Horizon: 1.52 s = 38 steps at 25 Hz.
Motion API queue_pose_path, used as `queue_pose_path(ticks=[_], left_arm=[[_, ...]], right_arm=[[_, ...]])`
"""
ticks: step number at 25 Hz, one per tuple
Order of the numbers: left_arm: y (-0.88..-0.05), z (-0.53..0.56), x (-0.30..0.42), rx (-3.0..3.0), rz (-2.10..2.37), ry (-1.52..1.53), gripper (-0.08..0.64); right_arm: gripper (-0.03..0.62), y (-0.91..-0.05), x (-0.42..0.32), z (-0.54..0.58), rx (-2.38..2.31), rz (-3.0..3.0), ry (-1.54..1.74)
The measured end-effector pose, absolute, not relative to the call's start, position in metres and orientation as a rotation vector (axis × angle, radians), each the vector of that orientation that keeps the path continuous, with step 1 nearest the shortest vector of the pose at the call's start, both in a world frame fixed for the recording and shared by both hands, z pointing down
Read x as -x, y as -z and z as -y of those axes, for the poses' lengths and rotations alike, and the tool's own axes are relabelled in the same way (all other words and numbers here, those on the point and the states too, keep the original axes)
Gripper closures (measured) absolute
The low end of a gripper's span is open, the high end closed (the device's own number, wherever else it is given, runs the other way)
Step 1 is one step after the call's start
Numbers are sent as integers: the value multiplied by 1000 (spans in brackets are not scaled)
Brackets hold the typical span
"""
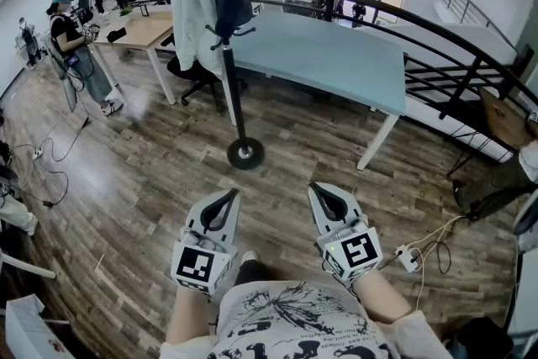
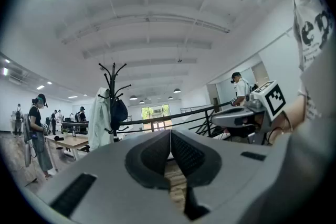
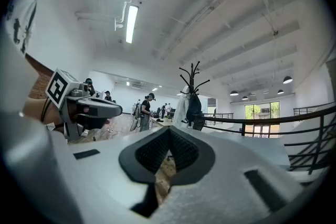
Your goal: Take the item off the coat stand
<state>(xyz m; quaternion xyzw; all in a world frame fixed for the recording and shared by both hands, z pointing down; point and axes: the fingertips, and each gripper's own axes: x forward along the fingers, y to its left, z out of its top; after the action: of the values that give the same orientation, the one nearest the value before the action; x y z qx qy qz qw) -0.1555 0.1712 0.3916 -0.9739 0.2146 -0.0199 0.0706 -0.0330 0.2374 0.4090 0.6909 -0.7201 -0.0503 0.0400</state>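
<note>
Holding left gripper (image 1: 227,196) and right gripper (image 1: 320,191) level, side by side, pointing toward coat stand (image 1: 233,80), well apart from it; both with jaws pressed together, nothing between.

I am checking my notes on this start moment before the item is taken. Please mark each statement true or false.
1. A white garment and a dark bag hang on the coat stand. True.
2. The left gripper holds the white garment. False: its jaws are together on nothing, and it is well short of the stand.
3. The right gripper is shut and empty. True.
4. The coat stand lies fallen on the floor. False: it stands upright on its round base.
5. A light blue table stands behind the coat stand. True.
</note>
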Motion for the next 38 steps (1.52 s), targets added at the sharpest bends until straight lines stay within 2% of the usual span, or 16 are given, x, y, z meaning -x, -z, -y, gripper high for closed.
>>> queue_pose_path(ticks=[22, 29, 38], left_arm=[[-422, -151, 120, 3001, -644, 137, 555], [-431, -63, 114, 2991, -747, 108, 555], [-418, 89, 72, 2981, -760, 102, 555]], right_arm=[[598, -435, -10, -207, -2139, 2234, 11], [598, -448, -27, -125, -2118, 2257, -42], [598, -435, -63, 28, -2104, 2252, -19]])
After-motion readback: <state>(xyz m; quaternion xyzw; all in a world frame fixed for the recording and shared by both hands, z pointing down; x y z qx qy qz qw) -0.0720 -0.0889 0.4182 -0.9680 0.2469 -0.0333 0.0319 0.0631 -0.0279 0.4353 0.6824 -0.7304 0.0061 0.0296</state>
